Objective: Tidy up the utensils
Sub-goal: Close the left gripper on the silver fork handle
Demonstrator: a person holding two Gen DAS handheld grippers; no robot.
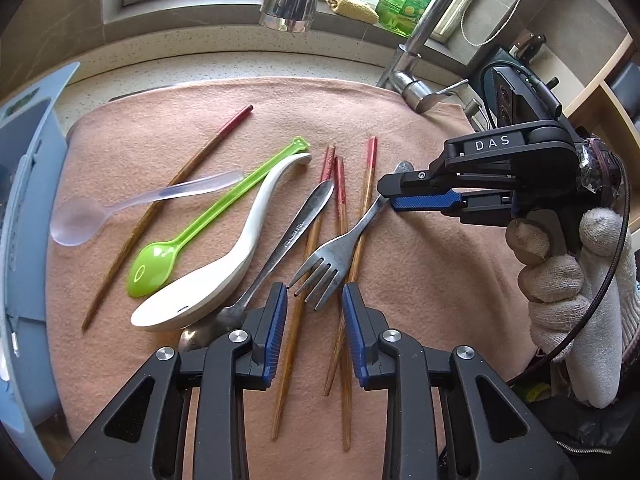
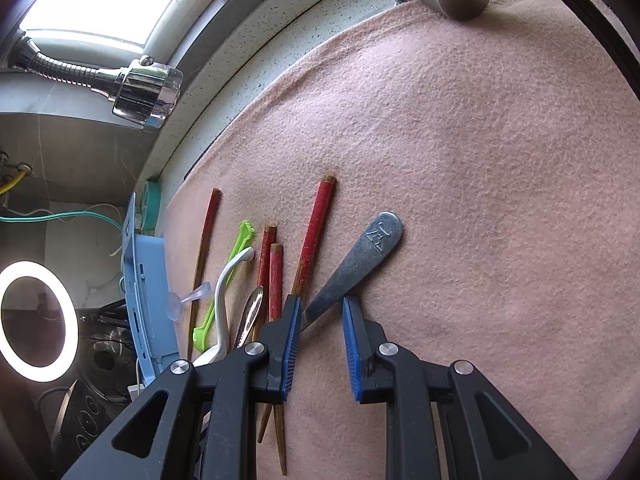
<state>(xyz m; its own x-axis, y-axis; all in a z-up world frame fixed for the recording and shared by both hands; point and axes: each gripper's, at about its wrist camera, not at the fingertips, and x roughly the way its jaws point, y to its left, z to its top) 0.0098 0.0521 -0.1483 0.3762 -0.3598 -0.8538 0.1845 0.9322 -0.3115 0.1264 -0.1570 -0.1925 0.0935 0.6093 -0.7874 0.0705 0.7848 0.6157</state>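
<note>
On the pink towel [image 1: 420, 280], the left hand-held gripper [image 1: 315, 312] hovers with fingers apart just short of the fork [image 1: 340, 248] tines. The fork's long axis runs up and rightward, its handle lying between the right hand-held gripper [image 2: 322, 316]'s parted, unclosed fingers.

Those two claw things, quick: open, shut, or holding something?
Left gripper: open, holding nothing, above the fork tines.
Right gripper: open around the fork handle, not clamped yet.
</note>
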